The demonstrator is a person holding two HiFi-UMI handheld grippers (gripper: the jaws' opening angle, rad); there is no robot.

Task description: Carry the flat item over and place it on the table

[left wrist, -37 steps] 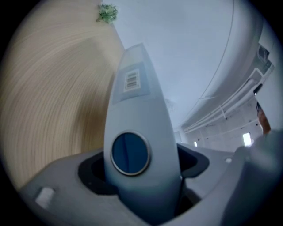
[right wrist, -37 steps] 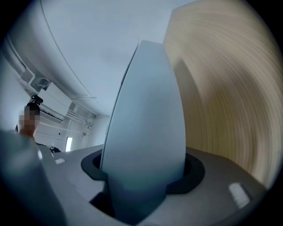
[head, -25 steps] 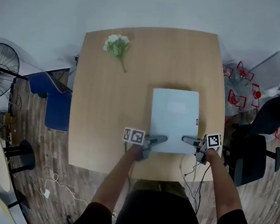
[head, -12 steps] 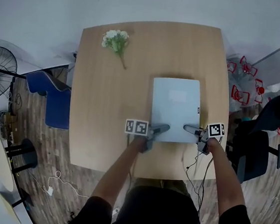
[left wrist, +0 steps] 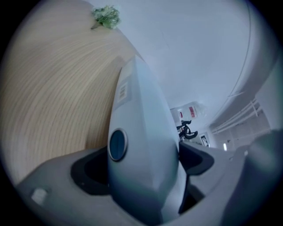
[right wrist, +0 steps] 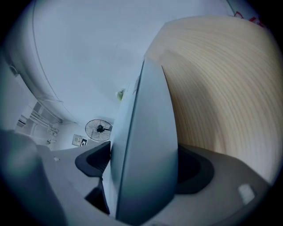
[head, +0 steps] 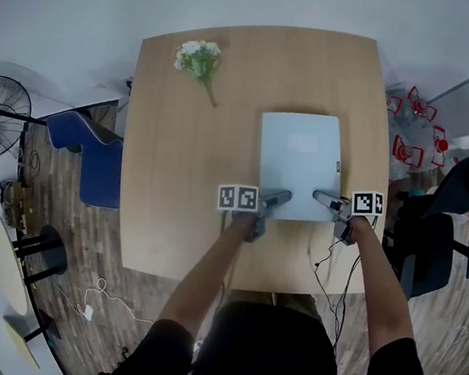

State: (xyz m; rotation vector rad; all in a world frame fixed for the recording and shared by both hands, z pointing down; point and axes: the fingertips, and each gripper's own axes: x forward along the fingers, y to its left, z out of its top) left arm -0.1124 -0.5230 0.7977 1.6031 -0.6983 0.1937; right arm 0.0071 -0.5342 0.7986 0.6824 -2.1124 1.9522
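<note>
a: status, left to right?
b: flowers (head: pixel 197 59) at far left corner of table (head: pixel 177 176). left gripper (head: pixel 275 198) at near left corner of the flat item (head: pixel 299 160), jaws opening, item between them, gaps showing.
a: item down?
b: flat on the table, right of centre. right gripper (head: pixel 322 198) at its near right corner, also opening around the edge.

Head view — high overhead, facing steeply down, takes in whole table (head: pixel 177 176). Left gripper view: low, very close, along flat item (left wrist: pixel 141 132) toward flowers (left wrist: pixel 105 16). Right gripper view: likewise, opposite side. All share item, tabletop.
</note>
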